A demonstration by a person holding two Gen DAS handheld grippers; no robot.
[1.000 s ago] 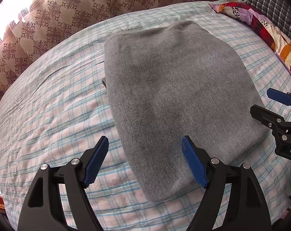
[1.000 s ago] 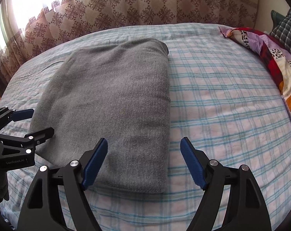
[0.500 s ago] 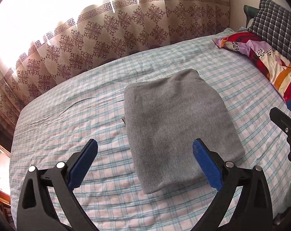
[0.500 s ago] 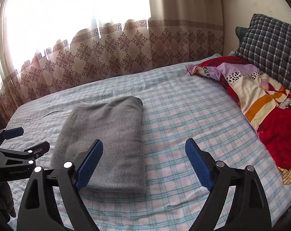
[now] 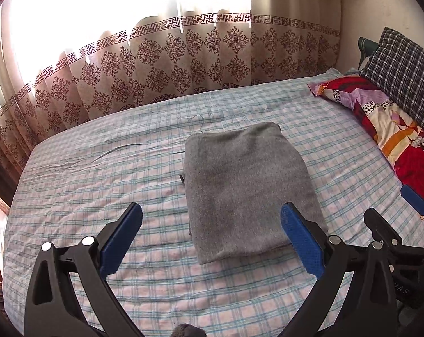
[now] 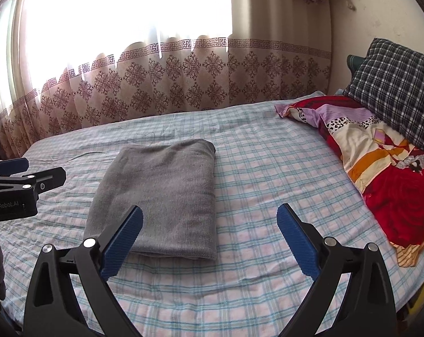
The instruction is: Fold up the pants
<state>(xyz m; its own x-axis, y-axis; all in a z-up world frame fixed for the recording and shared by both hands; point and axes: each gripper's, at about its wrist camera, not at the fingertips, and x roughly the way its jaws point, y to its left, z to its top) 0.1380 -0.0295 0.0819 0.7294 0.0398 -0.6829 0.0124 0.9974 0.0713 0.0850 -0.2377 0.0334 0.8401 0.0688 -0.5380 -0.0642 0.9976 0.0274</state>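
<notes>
The grey pants [image 5: 245,185] lie folded into a compact rectangle on the checked bed sheet [image 5: 99,185]; they also show in the right wrist view [image 6: 161,193]. My left gripper [image 5: 212,238] is open and empty, held above the near edge of the pants. My right gripper [image 6: 209,238] is open and empty, above the near right corner of the pants. The right gripper shows at the right edge of the left wrist view [image 5: 394,213], and the left gripper at the left edge of the right wrist view [image 6: 29,171].
A red patterned quilt [image 6: 380,177] and a checked pillow [image 6: 394,90] lie at the right end of the bed. A patterned curtain [image 5: 183,61] hangs along the far side under a bright window.
Both grippers have pulled back and up from the folded pants, so more of the bed and the curtain shows. The pants have stayed in place.
</notes>
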